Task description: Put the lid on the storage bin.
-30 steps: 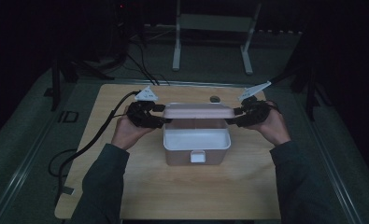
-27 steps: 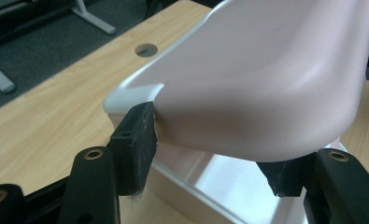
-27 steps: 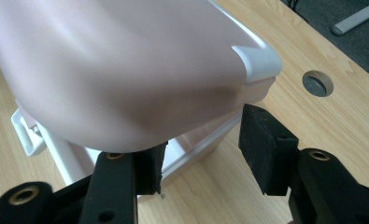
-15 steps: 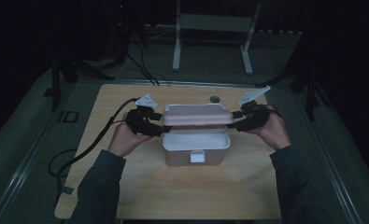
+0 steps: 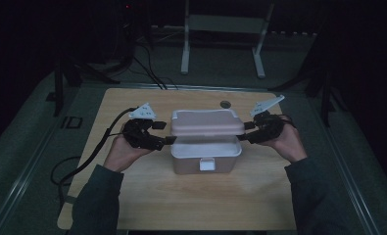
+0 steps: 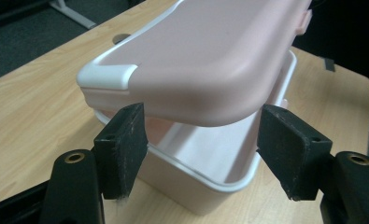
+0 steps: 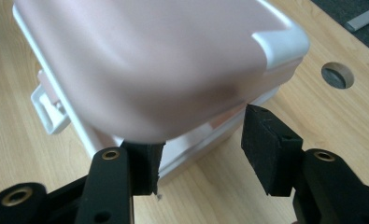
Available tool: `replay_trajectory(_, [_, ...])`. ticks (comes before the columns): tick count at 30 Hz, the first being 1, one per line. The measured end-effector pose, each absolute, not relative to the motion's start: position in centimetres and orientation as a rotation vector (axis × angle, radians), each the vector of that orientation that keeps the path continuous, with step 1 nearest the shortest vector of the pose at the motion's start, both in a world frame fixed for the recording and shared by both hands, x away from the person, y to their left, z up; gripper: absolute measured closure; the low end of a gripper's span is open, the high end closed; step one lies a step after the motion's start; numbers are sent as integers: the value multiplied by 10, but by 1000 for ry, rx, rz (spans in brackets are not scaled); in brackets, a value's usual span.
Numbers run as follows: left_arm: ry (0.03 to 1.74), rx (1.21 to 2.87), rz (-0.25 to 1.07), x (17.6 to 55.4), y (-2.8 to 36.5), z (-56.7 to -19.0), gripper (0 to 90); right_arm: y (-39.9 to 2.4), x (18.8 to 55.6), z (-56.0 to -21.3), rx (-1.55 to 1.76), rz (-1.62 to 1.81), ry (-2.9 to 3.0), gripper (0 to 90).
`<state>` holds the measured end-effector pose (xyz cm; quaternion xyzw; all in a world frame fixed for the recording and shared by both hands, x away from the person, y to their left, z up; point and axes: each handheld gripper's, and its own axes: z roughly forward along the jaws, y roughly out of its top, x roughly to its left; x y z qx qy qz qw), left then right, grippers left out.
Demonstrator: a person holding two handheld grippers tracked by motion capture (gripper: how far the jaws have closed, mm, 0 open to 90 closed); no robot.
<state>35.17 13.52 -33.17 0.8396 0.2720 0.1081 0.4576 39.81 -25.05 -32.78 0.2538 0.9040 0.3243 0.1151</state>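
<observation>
A pink lunch box (image 5: pixel 205 159) stands open in the middle of the wooden table (image 5: pixel 181 205), its white inside showing. Its pink lid (image 5: pixel 206 122) with white corners is tilted up over the back of the box. My left gripper (image 5: pixel 167 140) is at the lid's left end, and its jaws have just been opening. In the left gripper view its pads (image 6: pixel 121 144) stand wide on either side of the lid's end (image 6: pixel 205 60) without pressing on it. My right gripper (image 5: pixel 246 132) is at the lid's right end; its jaws have also been opening, and a gap shows beside one pad (image 7: pixel 266 144).
A white latch (image 5: pixel 206 165) hangs on the box's front wall. A round cable hole (image 5: pixel 224 104) lies in the table behind the box. A black cable (image 5: pixel 98 147) trails off the left edge. A metal stand (image 5: pixel 220 29) rises beyond the table in the dark.
The left gripper's jaws have opened off the lid's left end and the hand has drawn slightly left and toward me. The lid stays tilted up. The right hand has hardly moved.
</observation>
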Motion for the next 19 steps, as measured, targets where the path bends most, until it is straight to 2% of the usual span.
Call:
replay_trajectory(6, [698,2032,298,343,147,-332,329,-258,381,-337,694,836,2728,475])
replay_trajectory(9, [711,2012,307,340,153,-332,330,-278,367,-342,706,778,2745,476])
replay_trajectory(14, [748,2001,330,338,159,-340,329,-299,365,-347,822,852,2676,450])
replay_trajectory(19, [763,2003,337,338,162,-345,329,-295,367,-353,822,831,2686,428])
